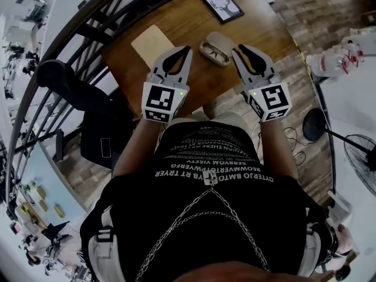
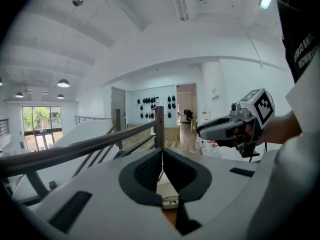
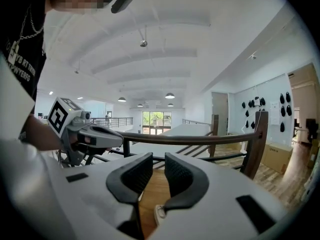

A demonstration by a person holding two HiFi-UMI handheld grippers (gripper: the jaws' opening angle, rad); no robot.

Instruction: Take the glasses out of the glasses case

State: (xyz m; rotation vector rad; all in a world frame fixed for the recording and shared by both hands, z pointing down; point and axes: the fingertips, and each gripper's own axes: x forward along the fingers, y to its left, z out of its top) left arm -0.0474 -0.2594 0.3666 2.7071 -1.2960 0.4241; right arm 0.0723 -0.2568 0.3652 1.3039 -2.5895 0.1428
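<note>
Now, on my left gripper (image 2: 162, 156) the two dark, ribbed pads meet at their tips with nothing between them. On my right gripper (image 3: 158, 166) the same ribbed pads stand apart, with only bare wood showing through the gap. Both sit in smooth, pale grey moulded shells, each carrying a black-and-white marker cube. From the head view, the glasses case (image 1: 215, 47) lies on the table (image 1: 182, 22) between the two sets of tips and just ahead of them, touching neither. It is a rounded beige clamshell, lid open. I can make out a pale shape in its lower half, probably the glasses (image 1: 218, 56), though it is too small to be sure. The tabletop is warm brown wood with fine grain. A flat tan square pad (image 1: 151, 43) lies left of the case, and a black-framed stag picture (image 1: 222, 6) lies beyond it.
</note>
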